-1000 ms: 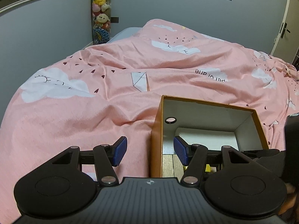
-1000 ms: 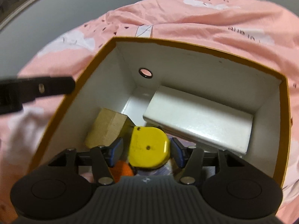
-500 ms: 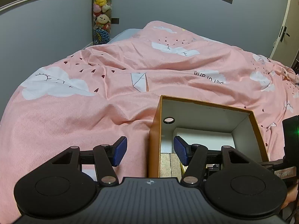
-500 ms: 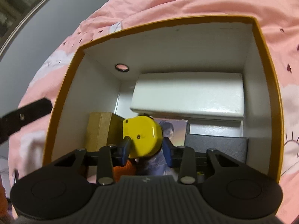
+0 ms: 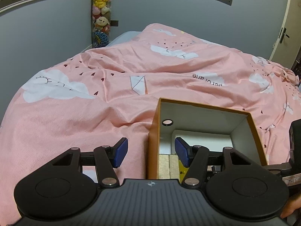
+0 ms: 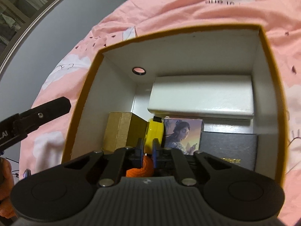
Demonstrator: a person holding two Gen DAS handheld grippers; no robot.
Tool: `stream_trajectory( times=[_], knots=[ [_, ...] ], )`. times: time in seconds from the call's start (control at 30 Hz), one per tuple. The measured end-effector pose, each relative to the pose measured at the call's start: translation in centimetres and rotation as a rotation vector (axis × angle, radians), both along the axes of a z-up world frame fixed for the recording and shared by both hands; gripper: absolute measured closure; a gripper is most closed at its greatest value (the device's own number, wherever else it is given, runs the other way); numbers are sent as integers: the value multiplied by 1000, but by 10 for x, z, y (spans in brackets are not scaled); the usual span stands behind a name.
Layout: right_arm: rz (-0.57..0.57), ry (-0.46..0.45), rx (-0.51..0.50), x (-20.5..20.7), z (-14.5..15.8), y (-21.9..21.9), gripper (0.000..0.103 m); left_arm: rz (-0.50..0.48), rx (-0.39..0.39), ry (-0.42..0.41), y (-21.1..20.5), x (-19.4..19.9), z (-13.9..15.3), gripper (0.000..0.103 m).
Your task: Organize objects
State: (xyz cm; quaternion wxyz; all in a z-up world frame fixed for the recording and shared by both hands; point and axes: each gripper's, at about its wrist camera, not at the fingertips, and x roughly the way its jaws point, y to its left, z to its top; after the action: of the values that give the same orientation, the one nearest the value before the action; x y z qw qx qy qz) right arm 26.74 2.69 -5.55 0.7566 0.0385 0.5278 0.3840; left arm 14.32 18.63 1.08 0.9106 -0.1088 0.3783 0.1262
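**Two handheld grippers at an open box on a pink bed**

An open cardboard box [image 6: 267, 60], orange-brown outside and white inside, sits on a bed covered by a pink duvet [image 5: 94, 116] printed with white clouds. The box is the landmark for everything below.

The right gripper [image 6: 148, 150] reaches down into the box from its near edge. Its blue pads [image 6: 155, 152] are drawn narrow, almost together, and nothing is pinched between them. Just beyond the fingertips a yellow tape measure [image 6: 153, 131] stands on edge on the box floor. It is wedged between a gold-brown carton [image 6: 120, 130] toward the box's left wall and a small picture box [image 6: 183, 131] showing a painted figure. To the right of the picture box lies a dark flat case [image 6: 229, 146] with gold lettering. Along the far wall rests a long white box [image 6: 203, 94]. Below the fingertips, at the near wall, a rounded orange object [image 6: 141, 167] shows; what it is cannot be told.

The left gripper [image 5: 150, 152] waits at the box's left wall with its jaws wide apart. One blue pad is outside the wall, the other inside, and neither presses on it. It holds nothing.

A round hole [image 6: 139, 69] pierces the far-left corner of the box wall. Beyond the bed, a column of plush toys [image 5: 101, 9] hangs on a grey wall.
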Motion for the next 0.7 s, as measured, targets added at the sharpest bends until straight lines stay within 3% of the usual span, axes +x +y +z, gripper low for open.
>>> stream_trajectory(
  times=[0.2, 0.53, 0.63, 0.7],
  knots=[
    [4, -156, -20, -22, 29, -21, 87, -54, 27, -44, -24, -13, 15, 35],
    [-16, -490, -50, -82, 89, -74, 48, -100, 73, -108, -60, -40, 40, 30],
    [-28, -542, -48, -99, 100, -89, 43, -103, 93, -128, -71, -50, 46, 26],
    [-42, -563, -38, -109, 107, -99, 33, -105, 101, -144, -76, -56, 48, 22]
  ],
)
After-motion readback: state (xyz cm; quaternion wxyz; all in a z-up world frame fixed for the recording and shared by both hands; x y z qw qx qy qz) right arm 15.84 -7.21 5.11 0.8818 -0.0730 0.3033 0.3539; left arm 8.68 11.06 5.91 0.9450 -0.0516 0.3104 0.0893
